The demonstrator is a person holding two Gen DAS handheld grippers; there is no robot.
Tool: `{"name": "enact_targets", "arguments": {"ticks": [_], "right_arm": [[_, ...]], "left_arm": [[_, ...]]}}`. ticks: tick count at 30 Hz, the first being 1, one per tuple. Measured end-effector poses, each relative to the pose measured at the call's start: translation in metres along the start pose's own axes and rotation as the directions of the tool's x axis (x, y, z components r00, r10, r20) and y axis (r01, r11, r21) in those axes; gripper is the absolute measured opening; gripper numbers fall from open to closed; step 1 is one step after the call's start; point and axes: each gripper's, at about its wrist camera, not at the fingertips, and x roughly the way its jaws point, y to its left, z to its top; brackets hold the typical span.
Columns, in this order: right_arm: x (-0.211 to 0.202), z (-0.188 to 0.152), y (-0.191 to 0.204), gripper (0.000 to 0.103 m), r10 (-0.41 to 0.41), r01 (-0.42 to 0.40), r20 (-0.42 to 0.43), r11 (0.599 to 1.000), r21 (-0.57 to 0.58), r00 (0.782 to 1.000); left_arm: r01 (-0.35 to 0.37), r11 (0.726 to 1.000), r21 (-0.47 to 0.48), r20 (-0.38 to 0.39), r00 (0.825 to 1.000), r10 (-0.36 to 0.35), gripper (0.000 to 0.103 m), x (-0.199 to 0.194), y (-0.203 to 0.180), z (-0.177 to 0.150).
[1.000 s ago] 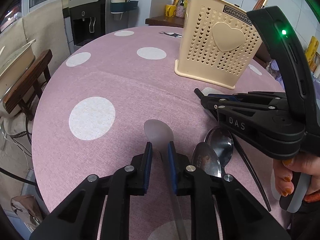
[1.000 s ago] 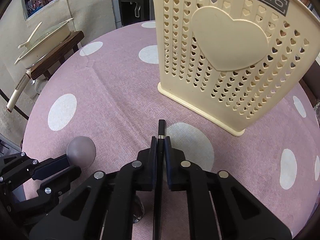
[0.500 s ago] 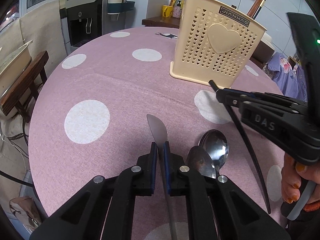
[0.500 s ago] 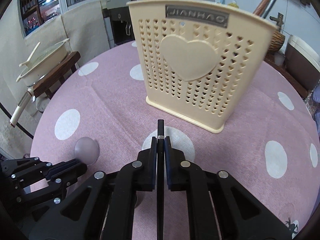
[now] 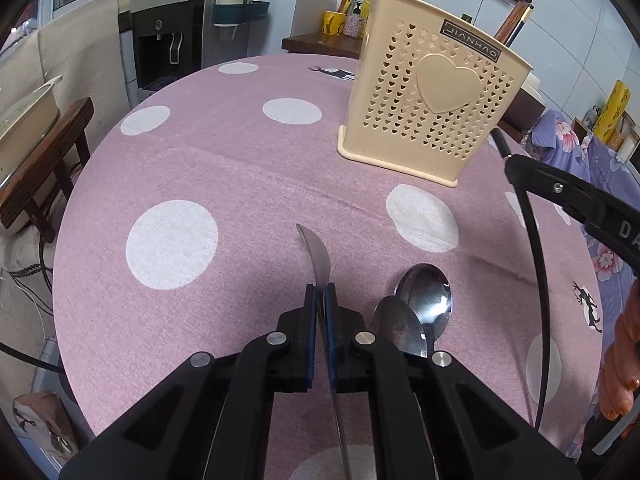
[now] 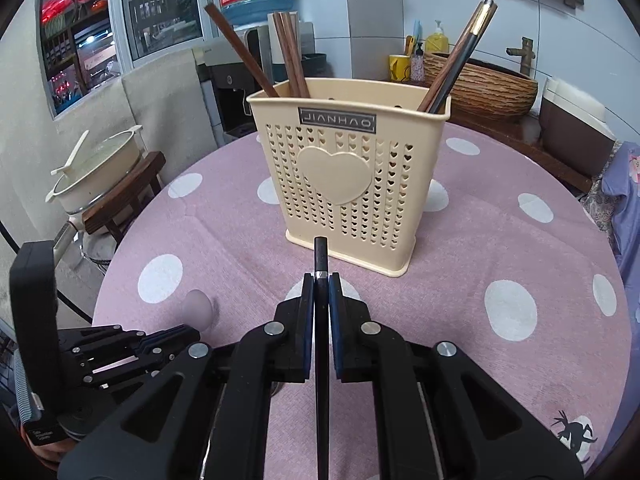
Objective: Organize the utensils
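Your cream utensil holder (image 6: 347, 184) stands upright on the polka-dot bench (image 5: 224, 176), its heart-embossed face toward both cameras. Inside it, several brown wooden chopsticks (image 6: 289, 56) lean at the left end, and a darker pair with metal-tipped ends (image 6: 460, 56) leans at the right end.

Your left gripper (image 5: 320, 300) has its fingers pressed tight on a spoon (image 5: 318, 258) — you see the bowl edge-on, sticking out past the fingertips, with the handle running back between the fingers. Just to its right, two more steel spoons (image 5: 416, 308) lie on the bench, one bowl overlapping the other.

Your right gripper (image 6: 321, 288) pinches a black chopstick (image 6: 321, 258), its squared end protruding a little beyond the fingertips and pointing at the base of the holder. In the left wrist view the same chopstick curves down from those fingers — its lower end runs down beside your hand (image 5: 622, 360).
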Motion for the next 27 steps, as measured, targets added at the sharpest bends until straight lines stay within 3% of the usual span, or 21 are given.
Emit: {"name": "enact_targets", "arguments": {"ticks": [14,16,18,19,27], "right_arm": [[0.003,-0.004,0.004,0.008,0.008,-0.008,-0.01,1.0,0.004,1.0],[0.004,-0.004,0.005,0.008,0.01,-0.01,-0.012,1.0,0.002,1.0],[0.004,-0.005,0.005,0.008,0.014,-0.014,-0.014,1.0,0.001,1.0],[0.003,-0.005,0.005,0.008,0.014,-0.014,-0.012,1.0,0.001,1.0],[0.002,-0.006,0.005,0.008,0.027,-0.027,-0.01,1.0,0.005,1.0]], "left_arm": [[-0.016,1.0,0.014,-0.007,1.0,0.016,0.012,0.002,0.007,-0.001],[-0.018,1.0,0.022,-0.01,1.0,0.019,0.02,0.002,0.005,0.0],[-0.029,0.999,0.024,-0.006,1.0,0.029,0.048,0.002,0.004,0.001],[-0.034,0.999,0.023,-0.001,0.999,0.034,0.05,0.002,0.004,0.002],[-0.09,0.994,0.063,-0.023,0.995,0.092,0.045,0.014,-0.001,0.013]]}}
